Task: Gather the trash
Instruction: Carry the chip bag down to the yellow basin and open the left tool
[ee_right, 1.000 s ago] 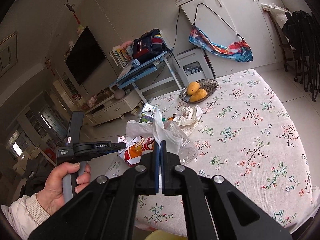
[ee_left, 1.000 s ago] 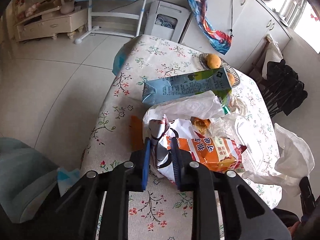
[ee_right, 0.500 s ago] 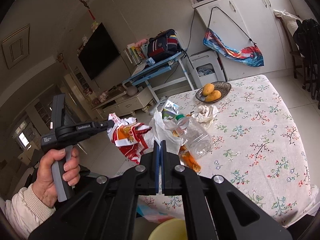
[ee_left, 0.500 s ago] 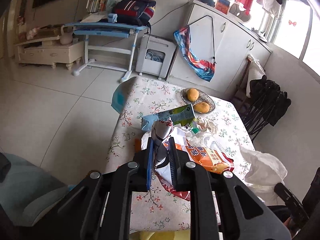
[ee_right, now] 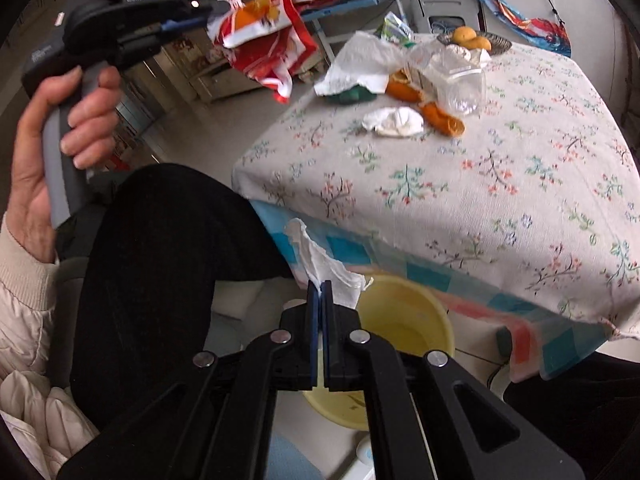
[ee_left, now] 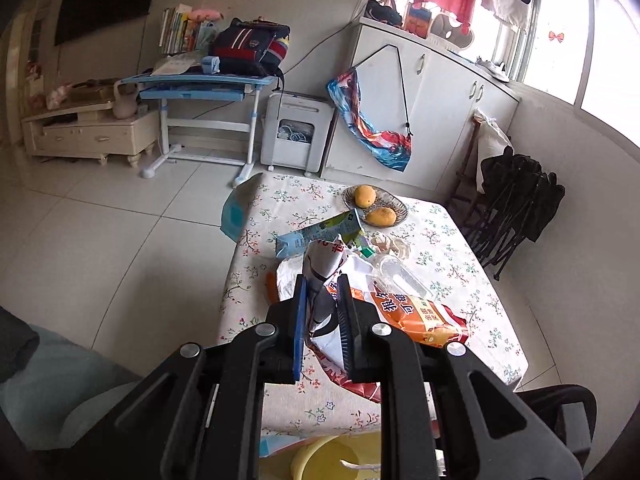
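1. Right claw: jaws closed flat on a thin white tissue, which sticks up and off to the side from the pads. We hold it low, beside the bench edge.
2. Just beyond and a little right of that claw sits the yellow bin on the floor, its mouth open towards us. Step in hand, as we judge it: drop the tissue in.
3. To do it well: bring the right claw over the middle of the bin mouth before parting the jaws; the tissue is light and may cling to a pad or drift past the rim, so we go low and give a small shake if it hangs.
4. Left claw: jaws nearly closed, gripping a crumpled red-and-orange snack wrapper by its pinched end. From the right wrist view the wrapper hangs clear of the bench, up and left of the right claw.
5. The bin shows at the bottom edge of the left wrist view, below that claw; the wrapper goes in next.
6. Farther out on the bench, trash left: a clear plastic bottle, a white paper wad, orange peel, a carton.
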{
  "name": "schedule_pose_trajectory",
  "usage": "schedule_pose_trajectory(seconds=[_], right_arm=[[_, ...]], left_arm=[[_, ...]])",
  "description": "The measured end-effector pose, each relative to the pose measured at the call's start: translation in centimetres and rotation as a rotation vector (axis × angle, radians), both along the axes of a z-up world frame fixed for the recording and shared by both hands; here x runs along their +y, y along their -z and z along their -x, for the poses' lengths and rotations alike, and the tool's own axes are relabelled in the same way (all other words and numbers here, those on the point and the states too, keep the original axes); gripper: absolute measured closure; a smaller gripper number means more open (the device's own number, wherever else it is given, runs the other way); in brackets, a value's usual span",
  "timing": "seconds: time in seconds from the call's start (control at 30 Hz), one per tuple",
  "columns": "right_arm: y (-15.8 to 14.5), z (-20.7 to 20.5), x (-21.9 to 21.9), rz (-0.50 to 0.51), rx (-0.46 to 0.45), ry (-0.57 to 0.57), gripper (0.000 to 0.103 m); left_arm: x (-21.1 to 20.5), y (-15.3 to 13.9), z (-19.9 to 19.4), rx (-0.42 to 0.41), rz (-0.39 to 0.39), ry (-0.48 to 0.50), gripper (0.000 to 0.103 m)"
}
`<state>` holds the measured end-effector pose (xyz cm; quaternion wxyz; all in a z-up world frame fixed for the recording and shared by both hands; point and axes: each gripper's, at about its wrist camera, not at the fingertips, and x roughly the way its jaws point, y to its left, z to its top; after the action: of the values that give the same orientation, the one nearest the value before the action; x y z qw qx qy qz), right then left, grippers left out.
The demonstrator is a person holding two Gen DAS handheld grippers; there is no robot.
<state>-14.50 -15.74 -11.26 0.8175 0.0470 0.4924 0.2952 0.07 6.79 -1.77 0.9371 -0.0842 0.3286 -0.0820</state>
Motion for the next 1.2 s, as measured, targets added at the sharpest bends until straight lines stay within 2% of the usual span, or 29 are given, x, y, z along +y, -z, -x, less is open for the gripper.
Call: schedule_pose_trajectory(seconds=[0.1,0.13,0.17,0.2,0.23,0.3,0.47,0.6,0.73,0.9,1.07,1.13,1.2], right_arm=[[1.4,-0.1,0.4,0.052,0.027,0.003,0.100],[2.0,-0.1,0.4,0.063,0.041,0.006,0.094],[2.4,-0.2,0.2,0.072,0.050,0.018,0.084],[2.5,-0.3,0.0,0.076,0.051,0.033,0.059],[2.4,-0.1,-0.1,0.072,0.041,0.041,0.054],[1.8,-0.1,-0.5,0.052,0.018,0.060,0.054],[-0.9,0.4,-2.4,-0.024,-0.129,0.158,0.053],[-3.5,1.3,-4.2,-0.038,-0.282,0.271,0.039],[-5.0,2.1,-6.3,-0.037,-0.388,0.409,0.028],[-5.3,2.1,-8.7,-0.077,-0.397,0.514,0.026],[-5.1,2.1,-8.5,-0.076,-0.397,0.509,0.026],[-5.1,2.3,-8.2,-0.071,-0.399,0.500,0.026],[-5.0,2.6,-8.1,-0.067,-0.400,0.494,0.026]], left_arm=[[-0.6,0.4,1.3,0.004,-0.018,0.018,0.088],[-0.9,0.7,1.7,0.005,-0.027,0.023,0.088],[-1.1,0.9,2.1,0.007,-0.034,0.028,0.088],[-1.3,1.1,2.4,0.011,-0.038,0.034,0.088],[-1.5,1.4,2.8,0.015,-0.046,0.040,0.088],[-1.9,2.1,3.3,0.024,-0.062,0.051,0.088],[-2.8,3.7,4.3,0.056,-0.074,0.082,0.088],[-3.9,4.1,5.4,0.062,-0.092,0.108,0.088],[-5.0,4.8,6.7,0.070,-0.120,0.140,0.088],[-6.7,6.9,8.2,0.109,-0.175,0.189,0.088],[-8.6,10.1,9.3,0.184,-0.239,0.255,0.088],[-9.2,11.5,9.6,0.228,-0.254,0.294,0.085],[-9.8,12.1,10.0,0.239,-0.280,0.310,0.077]])
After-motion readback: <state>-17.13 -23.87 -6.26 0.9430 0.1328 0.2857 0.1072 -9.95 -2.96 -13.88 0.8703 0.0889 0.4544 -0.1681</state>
